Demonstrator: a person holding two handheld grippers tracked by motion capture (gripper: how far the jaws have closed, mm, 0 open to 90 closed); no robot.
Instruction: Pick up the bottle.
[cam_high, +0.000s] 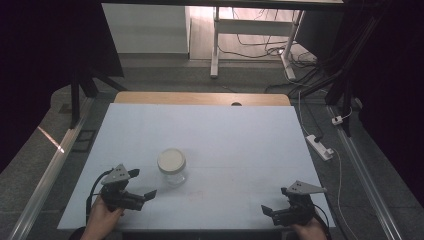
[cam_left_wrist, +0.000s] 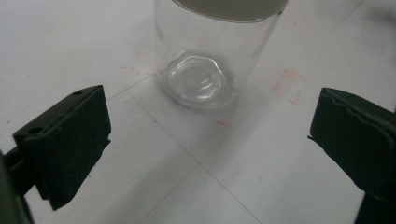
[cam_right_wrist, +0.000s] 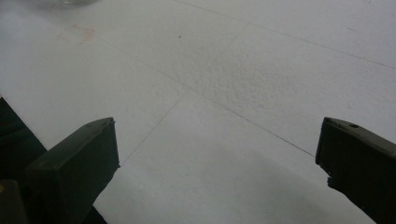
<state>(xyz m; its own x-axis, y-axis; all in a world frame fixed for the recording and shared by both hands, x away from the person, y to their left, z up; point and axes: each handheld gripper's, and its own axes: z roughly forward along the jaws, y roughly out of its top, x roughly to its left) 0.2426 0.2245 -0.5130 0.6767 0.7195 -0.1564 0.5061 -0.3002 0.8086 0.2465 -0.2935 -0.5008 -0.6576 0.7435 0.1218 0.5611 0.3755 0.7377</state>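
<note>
A: Two grippers sit at the near edge of the tabletop (cam_high: 215, 130), each held in a hand. Left gripper (cam_high: 141, 184): jaws spread wide, nothing between them. Right gripper (cam_high: 274, 208): jaws likewise wide apart, holding nothing.

B: Position of each?

A: Left gripper at the near left, pointing right and slightly away from the person. Right gripper at the near right corner, pointing left, low over the white surface. The two are well apart.

B: And the jar?

A: Glass jar (cam_high: 172, 167) stands upright on the tabletop, left of centre, just beyond the left gripper and near it, not touching. Its pale lid (cam_high: 171, 160) is on. In the left gripper view the jar (cam_left_wrist: 210, 56) stands ahead of the open jaws, about midway between them, clear of both. Glass is clear; contents look empty as far as can be told.

B: Surface marks?

A: Thin grid lines and faint red marks (cam_left_wrist: 289, 86) on the white sheet around the jar's base.

B: Farther out?

A: Wooden edge (cam_high: 200, 98) along the far side of the tabletop. Beyond it, a white frame's legs (cam_high: 215, 45) and loose cables on the floor. A power strip (cam_high: 320, 146) lies on the floor to the right.
</note>
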